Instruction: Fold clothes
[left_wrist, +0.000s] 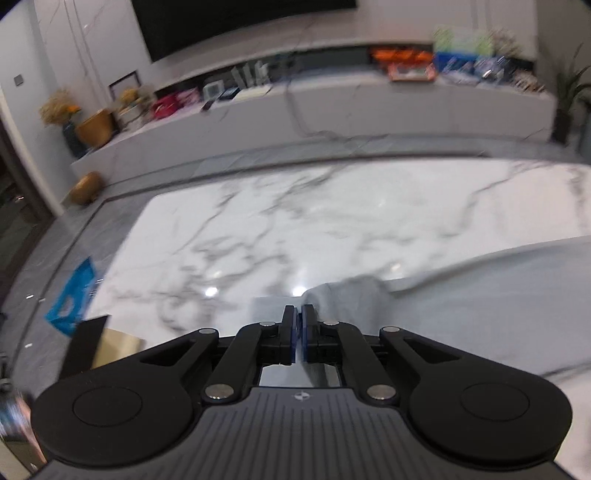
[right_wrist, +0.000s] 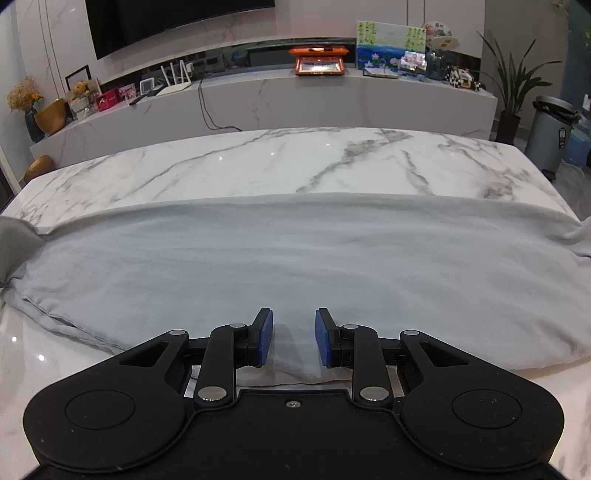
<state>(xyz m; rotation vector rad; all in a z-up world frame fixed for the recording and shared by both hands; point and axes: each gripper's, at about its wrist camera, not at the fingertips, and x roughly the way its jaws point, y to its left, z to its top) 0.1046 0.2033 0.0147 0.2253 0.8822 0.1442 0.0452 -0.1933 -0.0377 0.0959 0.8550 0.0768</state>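
Your left gripper is clenched, its blue-padded jaws drawn almost together, and a raised fold of the pale grey cotton garment bunches up right against the right-hand jaw. From this view you cannot tell for sure whether cloth actually sits between the pads — the fold touches the finger and rises just beyond it, but the narrow gap itself looks dark. The picture from this wrist is blurred.

Your right gripper is released, its two blue pads standing well apart over the near hem of the garment, with nothing between them.

The garment lies spread flat across the white marble table with grey veins, running from the table's left edge to its right edge, where a bit of cloth trails off the side. Its far edge forms a long straight line across the tabletop; its near edge sits just under your right gripper. At the far left of the right wrist view, a lifted corner of grey cloth stands up off the table.

Beyond the table runs a long white marble ledge crowded with small items — an orange-framed box near its middle and a painted landscape picture to the right of it. A silver pedal bin stands on the floor at the right.
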